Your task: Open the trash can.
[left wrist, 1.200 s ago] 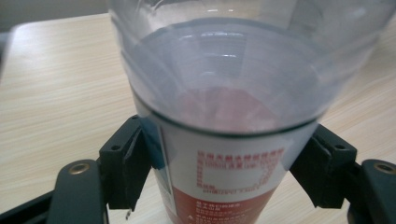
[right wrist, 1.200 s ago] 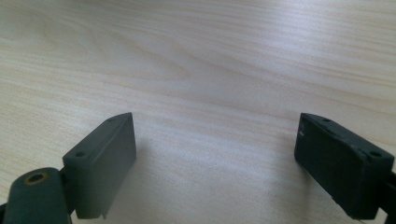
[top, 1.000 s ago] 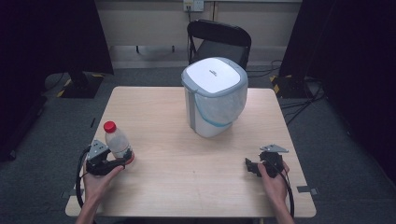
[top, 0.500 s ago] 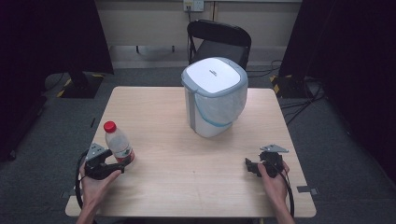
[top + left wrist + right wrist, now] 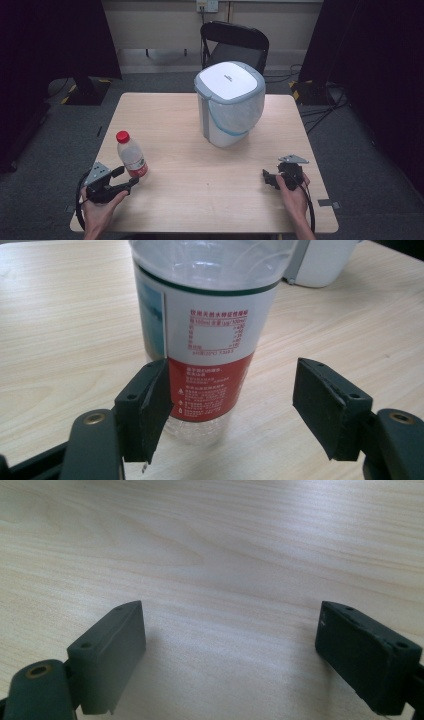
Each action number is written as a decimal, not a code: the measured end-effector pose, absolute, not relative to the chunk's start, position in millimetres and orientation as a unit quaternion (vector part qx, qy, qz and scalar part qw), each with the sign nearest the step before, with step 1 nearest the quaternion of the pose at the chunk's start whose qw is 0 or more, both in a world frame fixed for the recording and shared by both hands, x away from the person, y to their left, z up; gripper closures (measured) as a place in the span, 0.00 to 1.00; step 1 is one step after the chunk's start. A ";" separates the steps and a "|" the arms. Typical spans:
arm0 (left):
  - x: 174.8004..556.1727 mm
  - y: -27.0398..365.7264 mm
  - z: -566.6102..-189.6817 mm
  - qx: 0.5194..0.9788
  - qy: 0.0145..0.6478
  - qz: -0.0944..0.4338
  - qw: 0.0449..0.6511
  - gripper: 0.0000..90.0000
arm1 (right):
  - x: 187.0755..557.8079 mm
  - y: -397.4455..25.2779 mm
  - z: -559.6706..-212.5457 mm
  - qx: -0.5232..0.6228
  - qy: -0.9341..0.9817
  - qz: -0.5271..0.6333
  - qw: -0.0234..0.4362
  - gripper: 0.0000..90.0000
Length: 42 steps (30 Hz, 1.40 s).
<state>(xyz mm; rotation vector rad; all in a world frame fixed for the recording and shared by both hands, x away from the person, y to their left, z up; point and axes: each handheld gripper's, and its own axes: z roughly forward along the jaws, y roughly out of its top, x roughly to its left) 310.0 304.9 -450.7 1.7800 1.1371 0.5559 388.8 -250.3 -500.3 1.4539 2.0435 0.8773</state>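
We see the left claw (image 5: 129, 181) spread wide at the base of the bottle (image 5: 131, 157), which stands upright near the worktop's (image 5: 200, 180) left front corner; the left claw view shows one jaw at the red label, the other apart from it. Our right claw (image 5: 266, 178) lies spread on bare wood, gripping nothing. The bin (image 5: 229, 102) stands at the far middle.

Black chair (image 5: 235, 45), grey carpet (image 5: 380, 165)
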 end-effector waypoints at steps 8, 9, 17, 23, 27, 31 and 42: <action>304.4 286.9 -449.7 0.747 0.421 0.197 0.475 0.51 | 388.8 -250.3 -500.3 0.531 0.747 0.321 0.240 0.13; 304.5 283.8 -449.1 0.749 0.418 0.194 0.476 0.51 | 388.8 -250.3 -500.3 0.531 0.747 0.321 0.240 0.13; 301.2 266.4 -450.6 0.768 0.391 0.180 0.475 0.59 | 388.8 -250.3 -500.3 0.531 0.747 0.321 0.240 0.13; 305.8 236.8 -447.9 0.786 0.369 0.181 0.461 0.66 | 388.8 -250.3 -500.3 0.531 0.747 0.321 0.240 0.13; 315.6 212.8 -443.5 0.788 0.366 0.180 0.461 0.69 | 388.7 -250.1 -500.3 0.531 0.747 0.321 0.241 0.13; 337.4 185.8 -438.1 0.788 0.361 0.174 0.467 0.67 | 389.6 -249.4 -500.0 0.524 0.751 0.325 0.239 0.16; 399.8 145.5 -439.8 0.779 0.402 0.176 0.449 0.53 | 420.3 -248.5 -476.3 0.505 0.753 0.343 0.247 0.26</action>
